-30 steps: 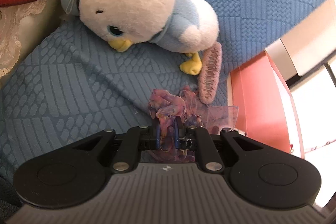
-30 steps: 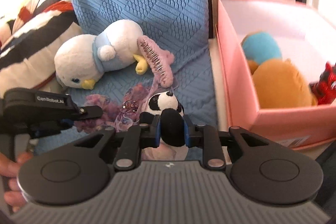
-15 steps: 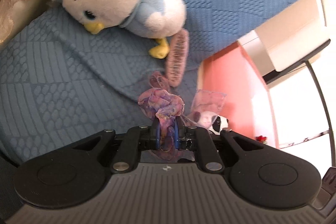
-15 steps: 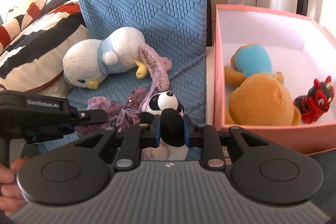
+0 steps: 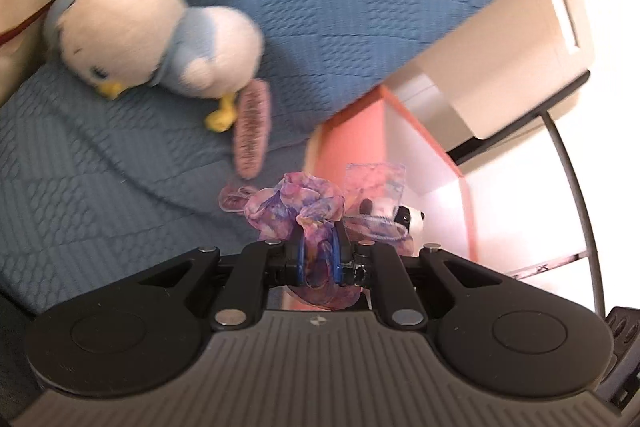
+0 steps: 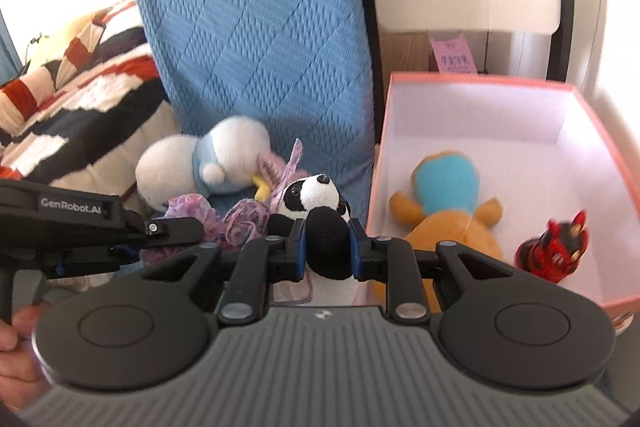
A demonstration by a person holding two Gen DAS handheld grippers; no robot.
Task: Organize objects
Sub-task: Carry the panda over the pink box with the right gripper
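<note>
While the blue quilted sofa (image 6: 256, 39) fills the background, a pink box (image 6: 600, 147) beside it holds 2 toys, an orange plush (image 6: 448, 211) and a red figure (image 6: 554, 247). On the seat lies a white-and-blue bird plush (image 5: 156, 39) touching a pink comb (image 5: 251, 129). Right tool (image 6: 328, 247) is clamped on the panda plush (image 6: 312, 199); left tool (image 5: 319, 255) pinches the purple scrunchie (image 5: 296, 207), both lifted clear of the seat.

Left wrist view: close, tilted down along fingers at blue cover (image 5: 120, 187), box (image 5: 352, 143) corner at right. Right wrist view: close, tilted down, faces cover and open box (image 6: 472, 79). Shared: bird (image 5: 160, 39) (image 6: 204, 159), panda (image 5: 404, 217) (image 6: 312, 195), box.
</note>
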